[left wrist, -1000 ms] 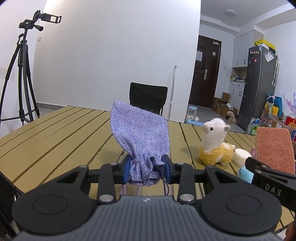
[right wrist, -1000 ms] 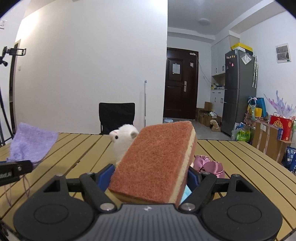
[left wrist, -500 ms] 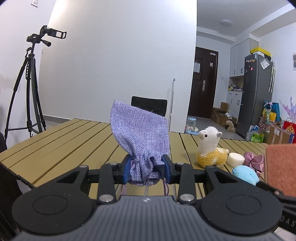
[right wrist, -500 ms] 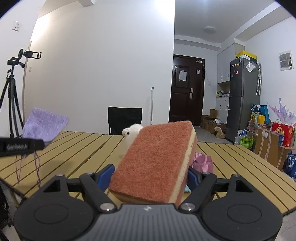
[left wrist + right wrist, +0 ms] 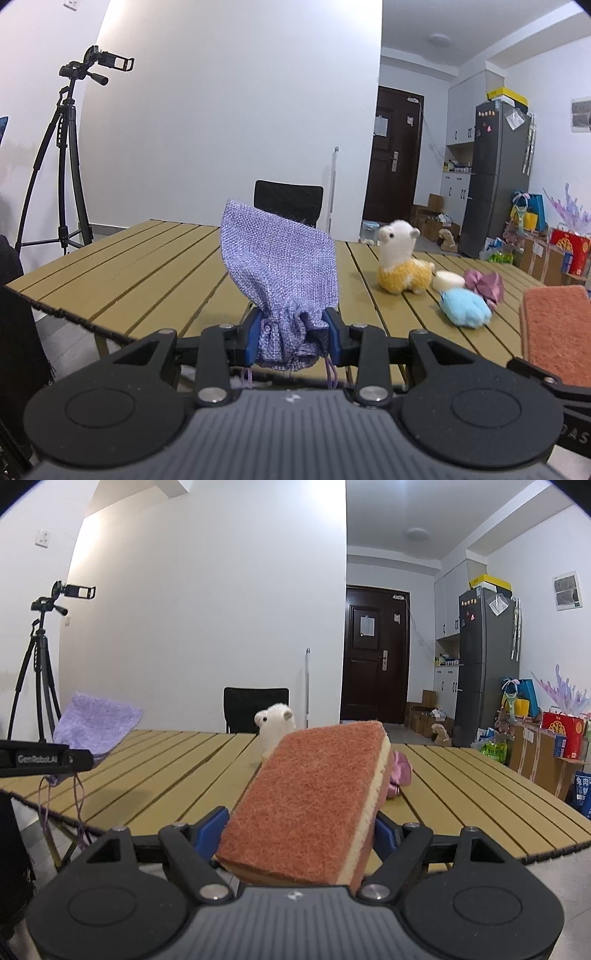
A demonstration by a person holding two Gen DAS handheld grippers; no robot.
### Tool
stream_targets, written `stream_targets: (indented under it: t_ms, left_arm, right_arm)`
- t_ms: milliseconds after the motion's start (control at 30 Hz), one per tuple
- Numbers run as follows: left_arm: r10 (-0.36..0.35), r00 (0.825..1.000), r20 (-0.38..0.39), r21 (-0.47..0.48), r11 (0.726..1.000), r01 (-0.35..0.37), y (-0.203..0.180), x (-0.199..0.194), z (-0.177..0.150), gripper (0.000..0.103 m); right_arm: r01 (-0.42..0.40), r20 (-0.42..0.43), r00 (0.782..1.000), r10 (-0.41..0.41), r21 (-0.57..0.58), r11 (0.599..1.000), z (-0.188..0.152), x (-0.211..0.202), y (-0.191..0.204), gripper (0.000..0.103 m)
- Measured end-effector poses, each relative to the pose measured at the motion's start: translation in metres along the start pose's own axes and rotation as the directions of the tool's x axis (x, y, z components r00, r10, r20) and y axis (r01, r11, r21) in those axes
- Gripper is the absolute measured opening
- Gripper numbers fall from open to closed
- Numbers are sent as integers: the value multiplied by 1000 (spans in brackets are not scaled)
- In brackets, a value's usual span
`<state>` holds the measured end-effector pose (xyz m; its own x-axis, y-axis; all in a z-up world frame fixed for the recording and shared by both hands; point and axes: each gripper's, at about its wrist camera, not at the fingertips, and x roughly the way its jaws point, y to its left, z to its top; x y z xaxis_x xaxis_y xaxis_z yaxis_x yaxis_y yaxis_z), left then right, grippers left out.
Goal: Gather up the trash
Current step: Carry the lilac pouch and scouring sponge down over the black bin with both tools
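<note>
Sponge clamped in right gripper, near level, left gripper pinching purple pouch

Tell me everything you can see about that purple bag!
The purple drawstring pouch looks like coarse woven cloth, lilac with paler flecks. Its gathered neck is pinched between the jaws of the left gripper, so it stands bottom-up and leans slightly. It looks flat. Thin purple cords dangle from the neck. It is held above the near edge of the slatted wooden table, not resting on it.
</note>
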<state>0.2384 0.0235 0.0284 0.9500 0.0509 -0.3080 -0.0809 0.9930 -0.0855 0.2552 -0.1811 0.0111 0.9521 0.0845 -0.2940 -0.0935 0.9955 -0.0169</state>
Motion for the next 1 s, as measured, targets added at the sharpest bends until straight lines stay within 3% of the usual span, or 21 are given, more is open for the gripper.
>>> stream_targets:
  t_ms: [633, 1000]
  left_arm:
    - [-27, 997, -76, 65, 997, 32, 12, -62, -62, 35]
    - [-2, 974, -225, 135, 990, 33, 16, -55, -105, 35]
  right_arm:
    - [-10, -176, 984, 4, -37, 999, -69, -38, 17, 78]
    - [-27, -300, 954, 12, -45, 999, -115, -40, 15, 78]
